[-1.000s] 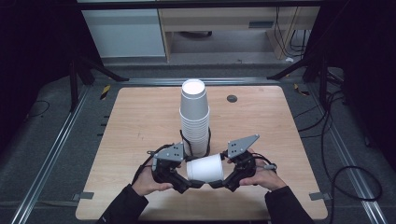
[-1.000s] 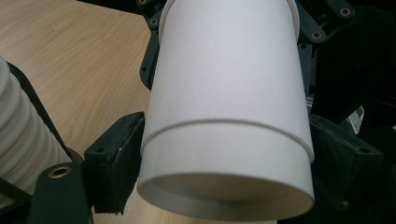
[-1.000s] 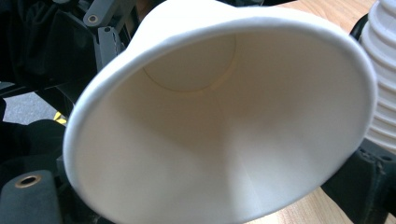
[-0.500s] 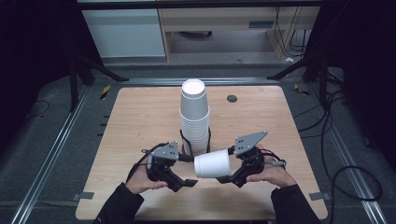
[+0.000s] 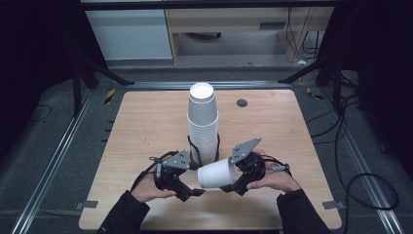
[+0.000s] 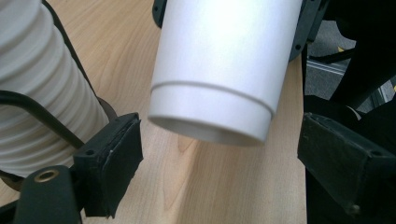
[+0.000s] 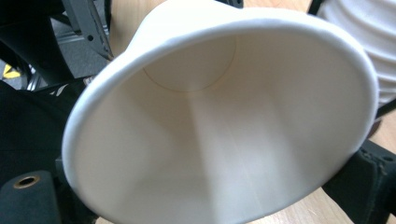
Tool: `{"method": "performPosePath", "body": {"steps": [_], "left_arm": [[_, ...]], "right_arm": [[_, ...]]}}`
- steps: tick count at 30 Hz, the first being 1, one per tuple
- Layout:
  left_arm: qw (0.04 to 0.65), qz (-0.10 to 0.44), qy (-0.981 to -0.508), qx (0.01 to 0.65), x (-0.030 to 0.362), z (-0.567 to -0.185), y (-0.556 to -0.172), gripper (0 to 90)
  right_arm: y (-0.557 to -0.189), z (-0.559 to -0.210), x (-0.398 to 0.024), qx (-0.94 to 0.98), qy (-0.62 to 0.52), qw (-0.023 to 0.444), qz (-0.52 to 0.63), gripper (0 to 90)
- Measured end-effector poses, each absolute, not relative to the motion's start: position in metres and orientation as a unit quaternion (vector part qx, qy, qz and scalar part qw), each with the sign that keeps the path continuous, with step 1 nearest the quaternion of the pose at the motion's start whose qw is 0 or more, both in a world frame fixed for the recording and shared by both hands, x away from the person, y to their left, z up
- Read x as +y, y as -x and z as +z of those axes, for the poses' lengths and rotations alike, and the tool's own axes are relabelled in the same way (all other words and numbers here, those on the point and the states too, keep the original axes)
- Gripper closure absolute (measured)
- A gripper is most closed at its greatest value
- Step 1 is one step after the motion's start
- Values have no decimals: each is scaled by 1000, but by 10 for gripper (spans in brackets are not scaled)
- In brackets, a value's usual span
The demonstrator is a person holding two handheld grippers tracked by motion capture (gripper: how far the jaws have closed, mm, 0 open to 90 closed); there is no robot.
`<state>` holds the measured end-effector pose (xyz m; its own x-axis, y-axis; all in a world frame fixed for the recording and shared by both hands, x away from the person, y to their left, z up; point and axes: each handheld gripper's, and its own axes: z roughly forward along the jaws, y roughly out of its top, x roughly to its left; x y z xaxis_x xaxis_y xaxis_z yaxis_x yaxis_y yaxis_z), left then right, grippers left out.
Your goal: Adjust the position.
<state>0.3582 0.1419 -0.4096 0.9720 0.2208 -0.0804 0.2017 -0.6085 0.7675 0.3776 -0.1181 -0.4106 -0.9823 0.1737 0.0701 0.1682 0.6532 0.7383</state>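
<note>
A tall stack of white paper cups (image 5: 202,122) (image 6: 37,93) (image 7: 369,28) stands upside down at the middle of the wooden table (image 5: 146,122). A single white cup (image 5: 216,173) (image 6: 219,70) (image 7: 210,130) lies sideways in the air in front of it. My right gripper (image 5: 232,178) (image 7: 205,186) is shut on its rim, which is squashed into an oval. My left gripper (image 5: 195,190) (image 6: 224,163) sits just left of the cup's base. Its jaws have just been opening; the pads (image 6: 114,158) stand apart from the cup, with nothing gripped.
A black wire holder (image 5: 191,146) rings the foot of the stack. A small black disc (image 5: 241,103) lies on the far part of the table. Metal rails (image 5: 53,161) run along the floor beside the table, and cables (image 5: 360,185) trail at the right.
The left gripper has let go of the cup's base and opened, drawing slightly left. The cup stays in the right gripper, shifted a little to the right.
</note>
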Motion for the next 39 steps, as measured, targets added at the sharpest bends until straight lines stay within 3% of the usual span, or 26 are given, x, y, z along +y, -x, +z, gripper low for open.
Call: {"method": "performPosePath", "body": {"steps": [29,39], "left_arm": [[385,11,-917,104,126,-421,-359,167],[384,4,-918,102,126,-421,-359,218]], "right_arm": [[-377,-409,-86,933,-65,-10,353,95],[-377,-409,-83,934,-64,-13,351,94]]}}
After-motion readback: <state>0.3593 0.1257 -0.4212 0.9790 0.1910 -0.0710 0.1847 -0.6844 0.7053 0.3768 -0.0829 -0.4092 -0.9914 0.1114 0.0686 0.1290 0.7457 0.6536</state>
